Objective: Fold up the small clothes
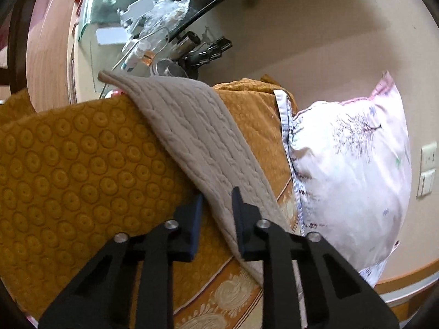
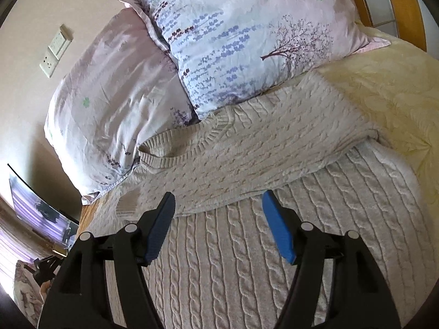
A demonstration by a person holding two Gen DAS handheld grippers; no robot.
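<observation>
The left claw [image 1: 216, 213] pinches a lifted edge of the cream cable-knit sweater [image 1: 192, 131], which runs toward the frame's upper left over the mustard bedspread [image 1: 68, 164]. The right claw [image 2: 219, 219] gapes wide and empty above the sweater's body, its folded-over sleeve [image 2: 274, 142] just ahead, crossing left to right below the pillows [image 2: 233, 35].

The right gripper [image 2: 218, 201] hangs over the sweater [image 2: 247, 219], jaws spread wide, its blue pads [image 2: 278, 230] clear of the knit. A sleeve [image 2: 274, 148] lies folded across the sweater's body. Two pillows [image 2: 241, 35] touch the sweater's neckline [image 2: 175, 150]. Beyond the sweater's far edge lies a yellow bedspread [image 2: 389, 87].
</observation>
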